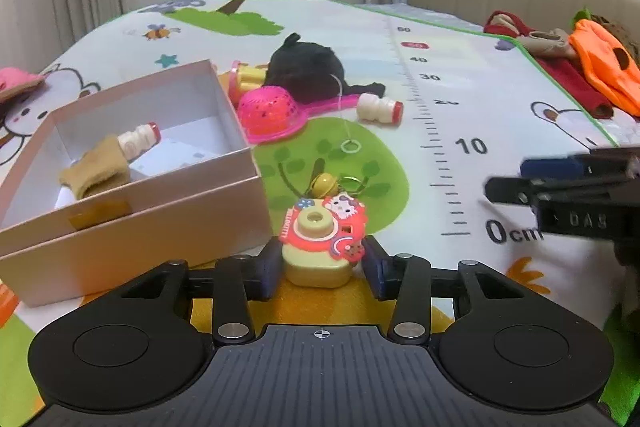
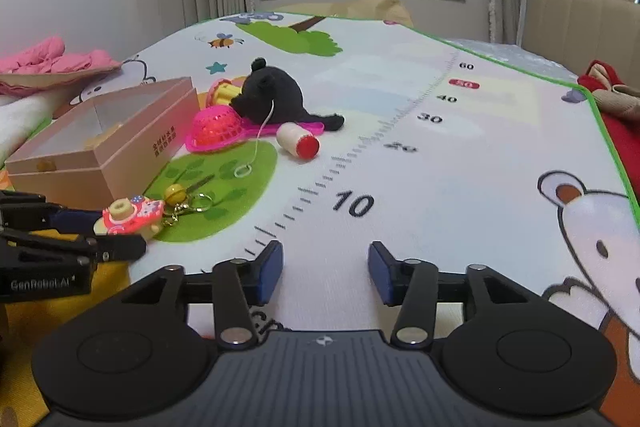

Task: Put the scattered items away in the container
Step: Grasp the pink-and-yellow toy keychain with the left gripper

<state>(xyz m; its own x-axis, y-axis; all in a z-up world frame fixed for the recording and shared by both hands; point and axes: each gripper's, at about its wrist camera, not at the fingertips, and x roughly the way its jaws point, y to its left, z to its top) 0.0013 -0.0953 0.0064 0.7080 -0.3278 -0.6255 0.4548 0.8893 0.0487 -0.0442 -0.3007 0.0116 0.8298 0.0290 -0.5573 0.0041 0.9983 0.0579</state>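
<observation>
My left gripper (image 1: 320,267) has its blue pads either side of the toy camera keychain (image 1: 322,235), a yellow body with a red cartoon face, and the pads look pressed against its sides, so I read it as gripped. Its yellow bell (image 1: 325,183) and key ring trail ahead of it on the green patch of the play mat (image 1: 460,39). Whether the toy is lifted off the mat I cannot tell. Just to its left sits the pink box (image 1: 132,203), open, with a tan sock (image 1: 98,167) and a small white bottle with a red cap (image 1: 140,137) already inside. Beyond the box's far right corner lie a pink toy strainer (image 1: 268,111), a black plush (image 1: 306,69) with a white string loop, a yellow and pink toy tucked behind them, and a second white bottle (image 1: 380,109) on its side beside the printed ruler. My right gripper (image 2: 325,269) hangs over bare mat near the ruler's low end, fingers wide apart and holding nothing. Red and orange clothes (image 1: 596,67) are heaped by the mat's right edge.
</observation>
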